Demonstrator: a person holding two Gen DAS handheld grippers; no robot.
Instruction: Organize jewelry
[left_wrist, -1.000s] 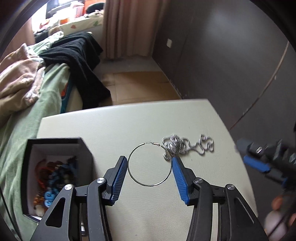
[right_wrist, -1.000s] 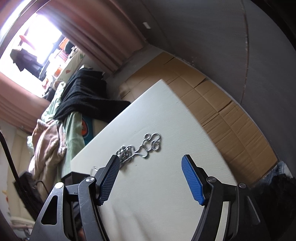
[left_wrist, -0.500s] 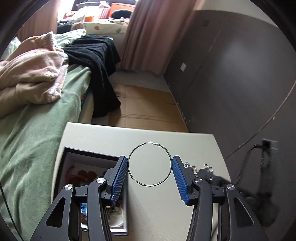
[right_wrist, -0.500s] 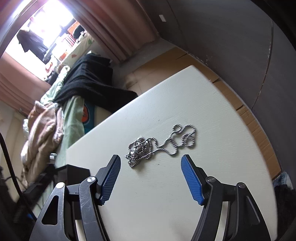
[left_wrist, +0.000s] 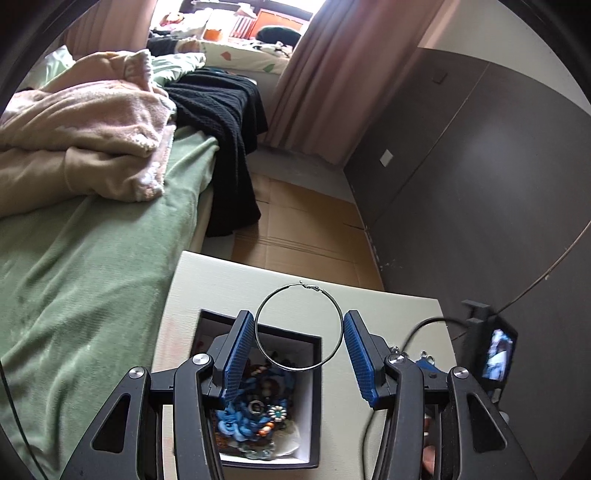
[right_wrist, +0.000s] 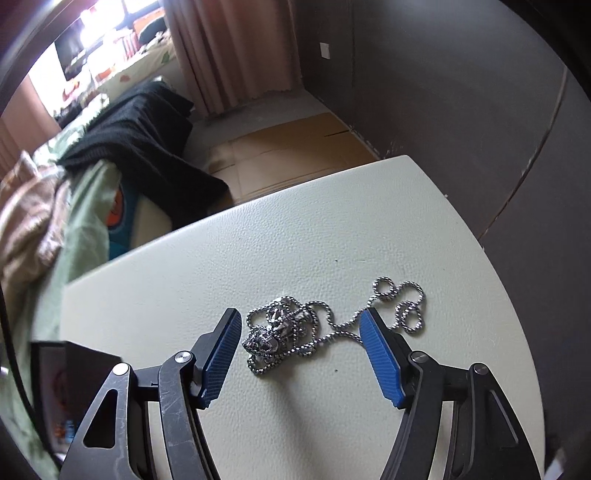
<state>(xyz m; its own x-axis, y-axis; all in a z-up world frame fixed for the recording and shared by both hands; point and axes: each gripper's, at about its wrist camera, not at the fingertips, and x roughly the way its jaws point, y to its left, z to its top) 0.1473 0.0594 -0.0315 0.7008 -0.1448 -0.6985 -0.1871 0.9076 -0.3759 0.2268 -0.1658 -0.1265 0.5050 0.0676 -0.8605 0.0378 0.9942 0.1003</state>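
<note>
The left tool (left_wrist: 299, 343), pinching the hoop earring (left_wrist: 298, 327), hangs directly above the open jewelry box (left_wrist: 314, 398), while the right tool (right_wrist: 301, 345) sits spread astride the chain necklace (right_wrist: 295, 328).

A thin silver hoop earring (left_wrist: 299, 327) is held upright over the open black jewelry box (left_wrist: 258, 395), which lies full of blue and orange beads. Well to the box's right, a silver ball-chain necklace (right_wrist: 317, 325) lies bunched on the cream bench (right_wrist: 332, 229).

silver hoop earring (left_wrist: 298, 328) | silver chain necklace (right_wrist: 325, 325) | black box (left_wrist: 315, 398), white inside | cream table (right_wrist: 332, 236)
</note>
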